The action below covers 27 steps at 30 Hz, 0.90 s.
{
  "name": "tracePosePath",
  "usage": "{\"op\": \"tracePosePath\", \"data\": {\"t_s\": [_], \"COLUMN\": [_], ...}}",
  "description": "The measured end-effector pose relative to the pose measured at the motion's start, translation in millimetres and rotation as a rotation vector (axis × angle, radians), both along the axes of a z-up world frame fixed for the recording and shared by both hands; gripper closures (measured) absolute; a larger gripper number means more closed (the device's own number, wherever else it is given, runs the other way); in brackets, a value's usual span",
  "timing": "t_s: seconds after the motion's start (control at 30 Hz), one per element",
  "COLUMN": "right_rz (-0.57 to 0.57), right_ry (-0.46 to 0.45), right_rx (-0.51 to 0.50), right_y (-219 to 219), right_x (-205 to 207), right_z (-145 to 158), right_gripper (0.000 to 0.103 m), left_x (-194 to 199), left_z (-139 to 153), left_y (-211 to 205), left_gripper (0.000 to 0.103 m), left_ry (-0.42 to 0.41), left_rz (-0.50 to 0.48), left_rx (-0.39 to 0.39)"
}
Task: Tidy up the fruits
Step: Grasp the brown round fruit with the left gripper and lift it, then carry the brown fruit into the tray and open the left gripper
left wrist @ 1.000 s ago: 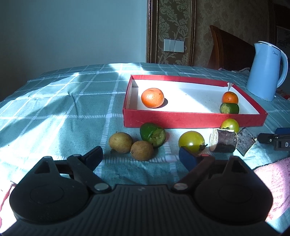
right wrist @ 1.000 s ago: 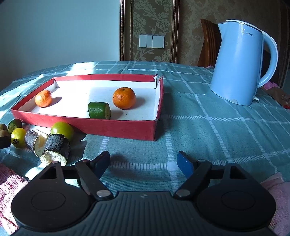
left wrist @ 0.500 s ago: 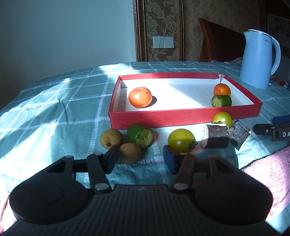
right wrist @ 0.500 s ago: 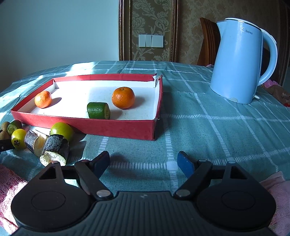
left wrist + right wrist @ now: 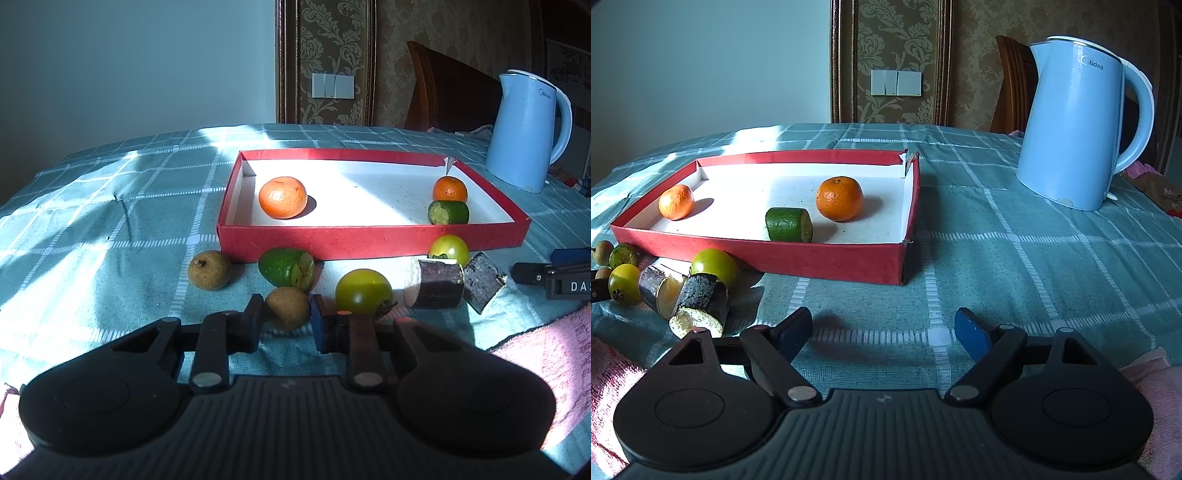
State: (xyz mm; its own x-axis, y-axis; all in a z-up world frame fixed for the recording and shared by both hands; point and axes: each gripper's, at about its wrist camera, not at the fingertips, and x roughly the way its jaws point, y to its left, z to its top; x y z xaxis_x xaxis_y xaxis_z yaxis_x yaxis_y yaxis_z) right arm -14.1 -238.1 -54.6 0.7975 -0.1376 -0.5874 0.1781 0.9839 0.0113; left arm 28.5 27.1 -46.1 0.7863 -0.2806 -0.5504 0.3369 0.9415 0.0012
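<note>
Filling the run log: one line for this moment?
left claw: shut on brown fruit | right claw: open, empty | tray: three fruits

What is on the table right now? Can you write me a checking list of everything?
Surface: table under a teal checked cloth, sunlit.
Job's things: red tray holds two oranges and a cut green piece; outside lie two brown round fruits, two yellow-green tomatoes, a green cut fruit and two dark cut chunks.
Clutter: blue kettle; pink towel.
Grippers: left gripper shut on the nearer brown fruit; right gripper open, nothing between its fingers.
Cables: nothing seen.
Surroundings: patterned wall, light switches, wooden chair.
</note>
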Motion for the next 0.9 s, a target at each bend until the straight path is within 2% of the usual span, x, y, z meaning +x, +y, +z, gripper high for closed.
{"op": "tracePosePath", "data": {"t_s": [0.3, 0.53, 0.77, 0.9], "right_rz": [0.0, 0.0, 0.0, 0.0], "right_ry": [0.0, 0.0, 0.0, 0.0], "right_rx": [0.0, 0.0, 0.0, 0.0], "right_y": [0, 0, 0, 0], "right_x": [0, 0, 0, 0], "right_z": [0, 0, 0, 0], "right_gripper": [0.018, 0.018, 0.018, 0.018], "left_x": [-4, -3, 17, 42], "left_z": [6, 30, 46, 47], "left_y": [7, 7, -13, -27], "left_gripper": [0.079, 0.079, 0.079, 0.079], "left_ry": [-0.007, -0.052, -0.084, -0.037], "left_rz": [0.016, -0.001, -0.044, -0.053], "left_rx": [-0.017, -0.033, -0.028, -0.053]}}
